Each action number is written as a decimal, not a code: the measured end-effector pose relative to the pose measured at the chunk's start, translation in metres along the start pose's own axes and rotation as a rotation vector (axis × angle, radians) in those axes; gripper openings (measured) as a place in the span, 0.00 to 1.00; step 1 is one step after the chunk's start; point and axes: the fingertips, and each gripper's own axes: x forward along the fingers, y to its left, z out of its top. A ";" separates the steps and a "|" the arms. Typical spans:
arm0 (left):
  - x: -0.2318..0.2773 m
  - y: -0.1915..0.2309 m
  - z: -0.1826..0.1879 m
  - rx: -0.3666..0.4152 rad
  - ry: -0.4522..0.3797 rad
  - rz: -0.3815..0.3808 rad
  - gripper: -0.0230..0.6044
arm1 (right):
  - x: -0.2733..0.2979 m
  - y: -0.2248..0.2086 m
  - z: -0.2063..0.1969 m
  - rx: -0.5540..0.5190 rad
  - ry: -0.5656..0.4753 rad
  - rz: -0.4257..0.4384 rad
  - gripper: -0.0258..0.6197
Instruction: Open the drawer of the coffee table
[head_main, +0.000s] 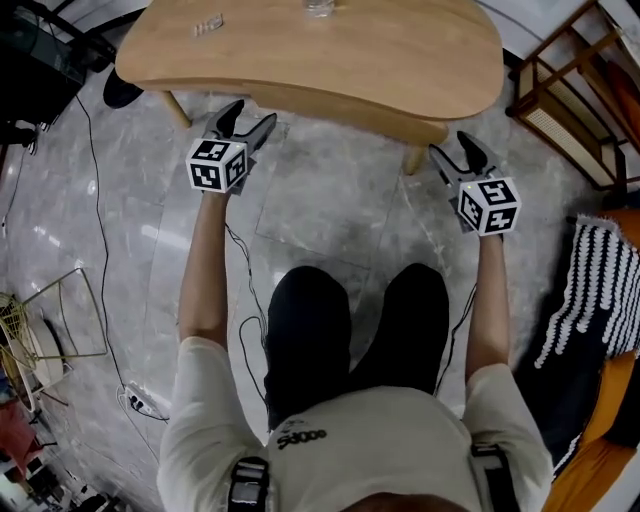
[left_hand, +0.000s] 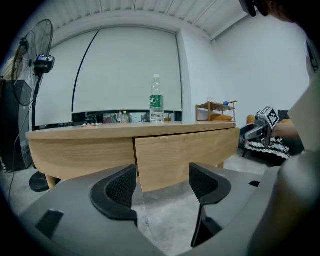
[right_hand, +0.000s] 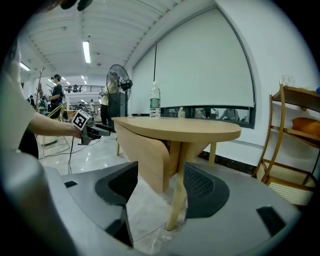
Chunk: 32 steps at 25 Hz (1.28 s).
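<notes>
Holds the left gripper (head_main: 252, 113) low, just before the wooden coffee table (head_main: 330, 50), jaws wide apart, nothing between. Holds the right gripper (head_main: 450, 145) near the table's right end, jaws wide apart too, empty. Leaves the drawer (left_hand: 185, 155) untouched in the curved front under the worktop. Shows a water bottle (left_hand: 156, 105) on top, green label too small to read.

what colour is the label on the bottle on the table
The bottle's label is green; the left gripper view shows it best.

grey marble floor (head_main: 140, 250); white blind (left_hand: 125, 75); standing fan (right_hand: 117, 78); wooden shelf (right_hand: 300, 96).
</notes>
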 end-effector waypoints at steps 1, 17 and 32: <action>0.007 0.004 -0.001 0.001 0.004 -0.010 0.56 | 0.006 0.000 -0.002 0.004 0.003 0.000 0.42; 0.043 0.014 0.006 -0.035 -0.033 -0.121 0.56 | 0.047 0.006 -0.002 0.001 0.024 0.010 0.38; 0.011 0.001 -0.006 -0.054 -0.037 -0.088 0.54 | 0.025 0.032 -0.010 0.010 0.040 0.027 0.38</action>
